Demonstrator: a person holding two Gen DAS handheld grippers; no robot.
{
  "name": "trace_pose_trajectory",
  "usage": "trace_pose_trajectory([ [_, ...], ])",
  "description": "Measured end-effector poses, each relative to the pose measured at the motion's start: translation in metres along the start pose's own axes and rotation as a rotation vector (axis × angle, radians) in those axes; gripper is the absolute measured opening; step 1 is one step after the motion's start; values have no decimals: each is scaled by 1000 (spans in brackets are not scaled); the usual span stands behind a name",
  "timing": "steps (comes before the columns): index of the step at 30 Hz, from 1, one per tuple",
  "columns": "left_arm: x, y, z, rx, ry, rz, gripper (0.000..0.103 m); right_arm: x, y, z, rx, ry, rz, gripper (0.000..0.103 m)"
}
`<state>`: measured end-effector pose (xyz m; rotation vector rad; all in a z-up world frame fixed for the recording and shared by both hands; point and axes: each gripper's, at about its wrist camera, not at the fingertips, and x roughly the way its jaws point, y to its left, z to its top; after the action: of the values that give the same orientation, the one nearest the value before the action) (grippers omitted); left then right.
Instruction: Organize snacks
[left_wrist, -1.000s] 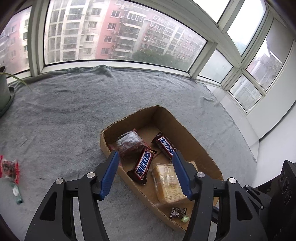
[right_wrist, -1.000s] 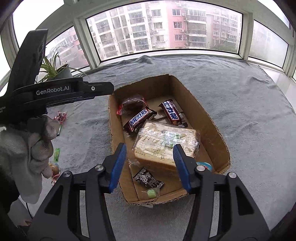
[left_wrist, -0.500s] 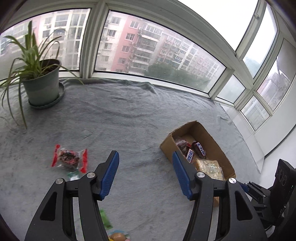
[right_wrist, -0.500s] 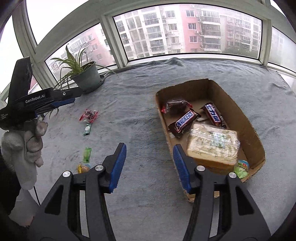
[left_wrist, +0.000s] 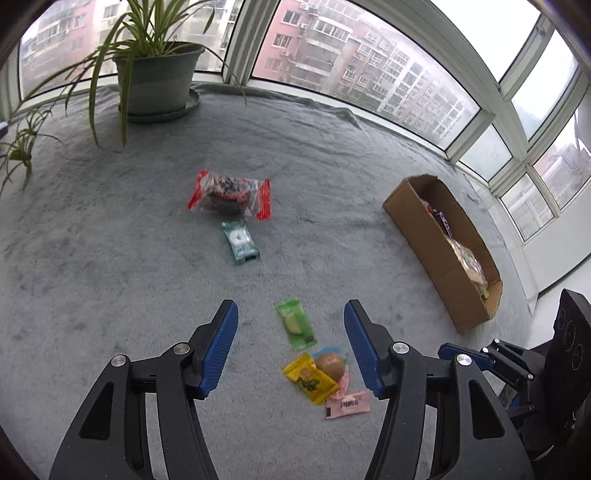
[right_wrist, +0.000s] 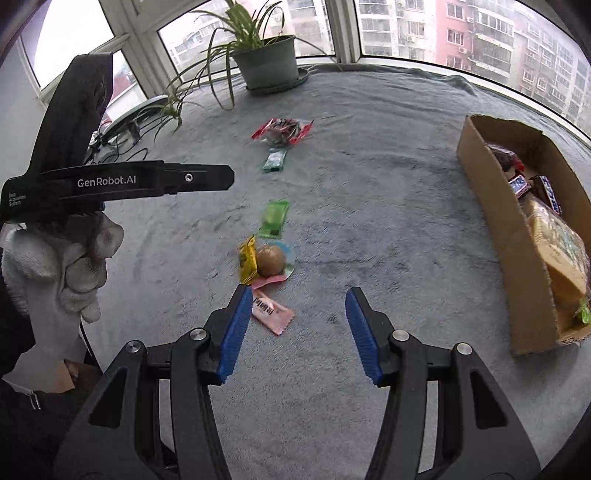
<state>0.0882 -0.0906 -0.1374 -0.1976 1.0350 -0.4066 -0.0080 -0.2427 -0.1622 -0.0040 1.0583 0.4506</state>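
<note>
Green sachet (left_wrist: 295, 325) lies flat on grey tabletop (left_wrist: 110, 258), just ahead of my left tool (left_wrist: 290, 325), jaws wide, empty. Light, crinkly, slippery I reckon: pinch across its short sides. Right tool (right_wrist: 293, 314) also wide, empty; box (right_wrist: 491, 206) well apart.

Home sunroom — bay windows (left_wrist: 369, 66), potted plant (left_wrist: 155, 74)

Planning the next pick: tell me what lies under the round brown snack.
The round brown snack rests on a light blue wrapper and a pink packet, beside the yellow packet. How far they extend beneath it is hidden.
</note>
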Motion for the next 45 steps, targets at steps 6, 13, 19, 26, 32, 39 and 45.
trace_pose_trajectory([
  [6,19,-5,-40,2,92,-9,54,18,17,-9,-73,47,3,55],
  [13,33,-8,-47,-1,119,5,39,34,20,-9,-107,84,9,46],
  [19,43,-15,-47,14,111,39,31,46,21,-7,-138,104,0,41],
  [26,40,-11,-46,21,102,62,23,53,27,-5,-176,113,15,40],
  [32,41,-10,-47,40,117,57,23,57,30,-3,-222,118,-32,28],
  [39,46,-15,-42,86,113,97,24,55,22,-1,-202,124,-41,14],
  [45,43,-13,-44,89,119,91,25,49,5,-3,-133,124,-27,10],
])
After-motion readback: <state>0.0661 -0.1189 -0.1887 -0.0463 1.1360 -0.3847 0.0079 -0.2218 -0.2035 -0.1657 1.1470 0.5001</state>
